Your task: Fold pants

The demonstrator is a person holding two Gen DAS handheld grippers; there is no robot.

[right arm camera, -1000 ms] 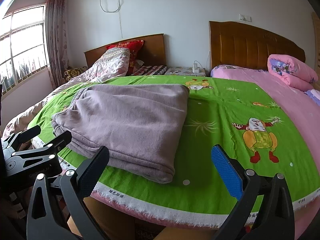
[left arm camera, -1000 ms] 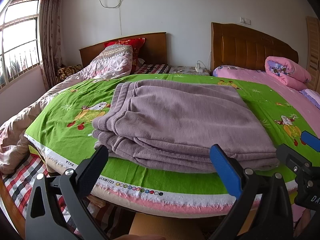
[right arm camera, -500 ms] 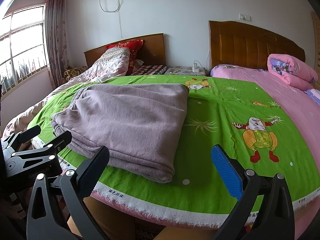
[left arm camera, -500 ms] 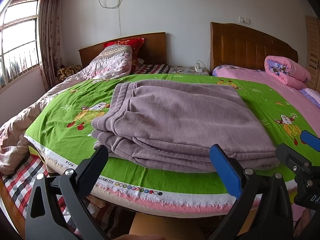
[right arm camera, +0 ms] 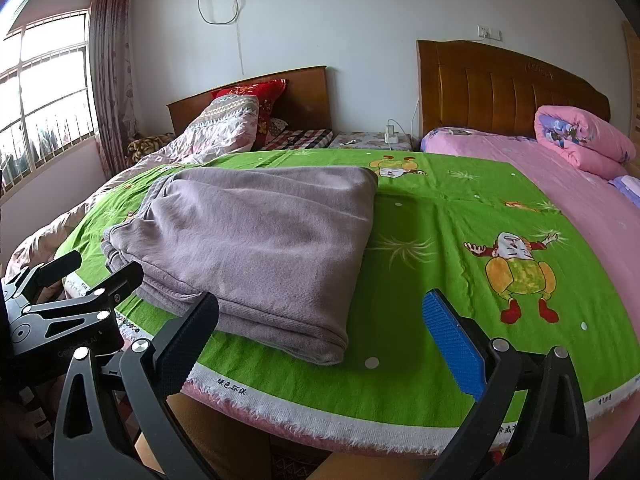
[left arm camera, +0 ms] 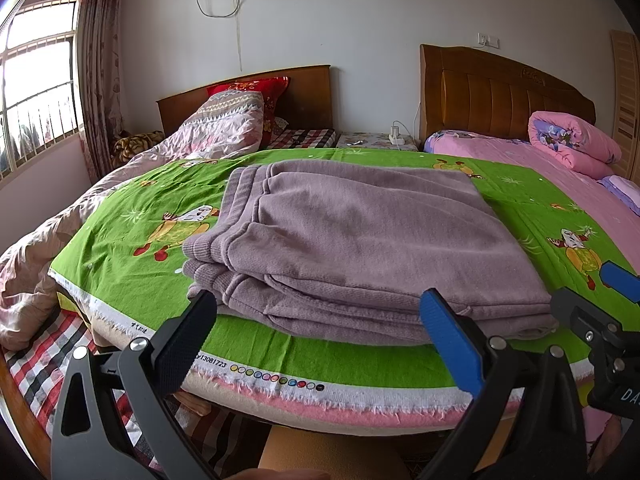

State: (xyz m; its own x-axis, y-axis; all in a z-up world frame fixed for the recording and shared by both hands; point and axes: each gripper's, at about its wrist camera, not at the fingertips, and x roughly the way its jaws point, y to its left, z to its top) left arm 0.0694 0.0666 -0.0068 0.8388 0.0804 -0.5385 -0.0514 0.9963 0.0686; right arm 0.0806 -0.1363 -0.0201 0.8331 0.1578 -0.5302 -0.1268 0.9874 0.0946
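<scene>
The mauve knit pants [left arm camera: 360,240] lie folded into a flat rectangular stack on the green cartoon-print sheet [left arm camera: 132,216]; the ribbed waistband and cuffs face left. They also show in the right wrist view [right arm camera: 260,248]. My left gripper [left arm camera: 320,340] is open and empty, held back from the near edge of the bed in front of the stack. My right gripper [right arm camera: 320,340] is open and empty, off the stack's right near corner. Each gripper shows at the edge of the other's view.
A pink bed [right arm camera: 580,200] with a rolled pink quilt [right arm camera: 580,144] lies right. A second bed with a pale quilt [left arm camera: 216,132] and red pillow is at the back left. Wooden headboards [left arm camera: 500,92], a nightstand and a window [left arm camera: 36,88] border the room.
</scene>
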